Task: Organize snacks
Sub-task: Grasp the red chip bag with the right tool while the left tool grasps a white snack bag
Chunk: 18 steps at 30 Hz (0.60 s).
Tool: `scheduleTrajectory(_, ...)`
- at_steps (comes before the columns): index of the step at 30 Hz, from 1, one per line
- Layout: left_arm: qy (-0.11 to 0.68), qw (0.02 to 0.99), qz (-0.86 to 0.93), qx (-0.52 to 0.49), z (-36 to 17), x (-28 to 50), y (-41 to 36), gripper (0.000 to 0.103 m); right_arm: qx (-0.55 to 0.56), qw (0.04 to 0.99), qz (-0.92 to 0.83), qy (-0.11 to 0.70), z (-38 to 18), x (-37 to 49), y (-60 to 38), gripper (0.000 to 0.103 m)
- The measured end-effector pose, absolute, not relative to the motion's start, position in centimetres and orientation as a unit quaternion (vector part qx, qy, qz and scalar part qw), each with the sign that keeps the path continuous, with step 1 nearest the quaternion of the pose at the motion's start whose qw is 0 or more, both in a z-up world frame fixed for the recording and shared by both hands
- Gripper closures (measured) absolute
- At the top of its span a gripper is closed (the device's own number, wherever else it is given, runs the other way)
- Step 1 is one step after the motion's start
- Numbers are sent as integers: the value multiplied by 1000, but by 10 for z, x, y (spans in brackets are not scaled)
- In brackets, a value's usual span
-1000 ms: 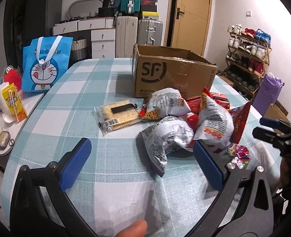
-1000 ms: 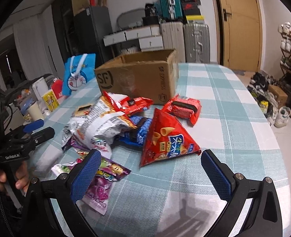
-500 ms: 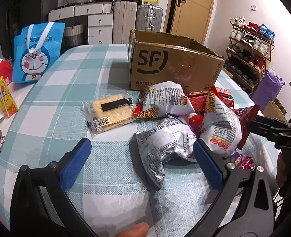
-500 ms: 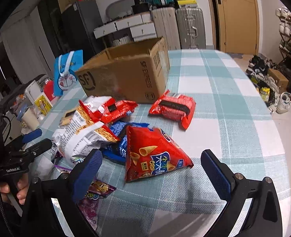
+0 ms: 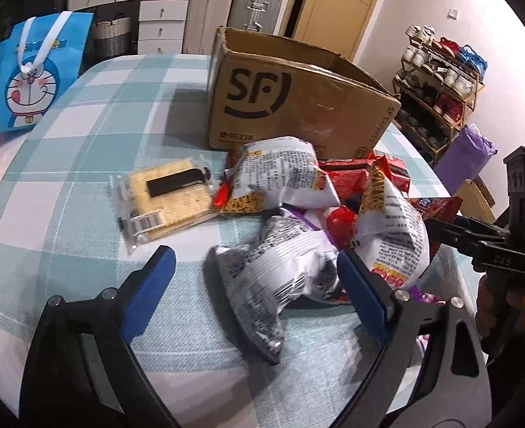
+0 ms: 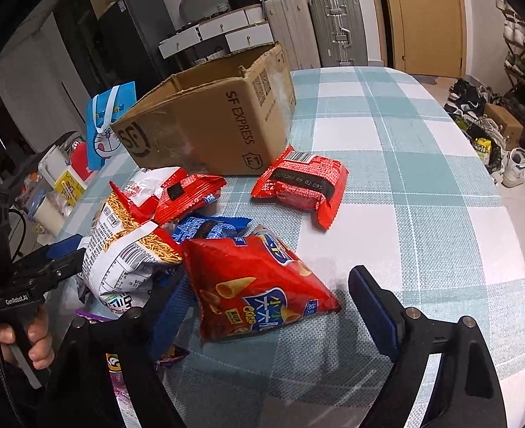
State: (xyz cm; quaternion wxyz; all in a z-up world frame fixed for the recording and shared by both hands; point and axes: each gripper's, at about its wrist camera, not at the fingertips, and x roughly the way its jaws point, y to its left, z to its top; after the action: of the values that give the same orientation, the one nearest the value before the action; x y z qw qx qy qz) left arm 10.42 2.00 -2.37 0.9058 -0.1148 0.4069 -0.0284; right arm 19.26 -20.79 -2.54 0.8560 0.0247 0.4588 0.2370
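A: Start at the jaws. How do they stand?

B: Both have just been closing and neither grips yet. The left gripper (image 5: pixel 255 267) has the crumpled silver snack bag (image 5: pixel 280 271) between its blue pads; its right pad is at the bag's edge, though I cannot tell if it touches, and the left pad stands clear over bare cloth. The right gripper (image 6: pixel 266 296) straddles the red cone-crisp bag (image 6: pixel 259 285), and the right-hand pad has a gap beside it.

A: What crowds them?

B: For the left one, a white noodle-snack bag (image 5: pixel 391 235) leans just behind its right pad, with another white bag (image 5: pixel 280 174) and red packets heaped beyond. A flat cracker pack (image 5: pixel 166 199) lies apart to the left. For the right one, a blue packet (image 6: pixel 209 228) and that white noodle-snack bag press against the cone bag's far-left side, and purple wrappers (image 6: pixel 169 353) lie under its left finger.

A: And further out?

B: The open cardboard box (image 6: pixel 212 121) sits behind the pile on the checked tablecloth (image 6: pixel 423 214). A red packet (image 6: pixel 301 185) lies alone beside the box corner. A blue cartoon bag (image 5: pixel 34 75) stands at the table's edge.
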Motion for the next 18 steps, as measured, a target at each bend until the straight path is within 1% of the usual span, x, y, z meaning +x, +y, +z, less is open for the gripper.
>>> scheduleTrajectory(2,411,904,-32,-111,-26,108,17,15,26,854,239,461,-26,194,-208,15)
scheduleTrajectory(4,417,902,-40,-108,-27,113,14,22,23,852,242,463,-28,194,-206,17)
scheduleTrajectory(7,422,898,-55,-114,-29,115,12,28,17,850,244,467,-31,196,-202,18)
scheduleTrajectory(11,428,894,-70,-112,-33,115,7,32,14,847,248,470,-34,197,-200,21)
scheduleTrajectory(14,426,894,-79,-112,-34,113,3,38,13,847,247,470,-35,197,-199,23)
scheduleTrajectory(15,426,894,-82,-111,-34,113,1,42,13,848,245,470,-35,196,-199,23)
scheduleTrajectory(18,417,899,-81,-105,-31,108,-3,50,16,848,246,470,-34,194,-201,25)
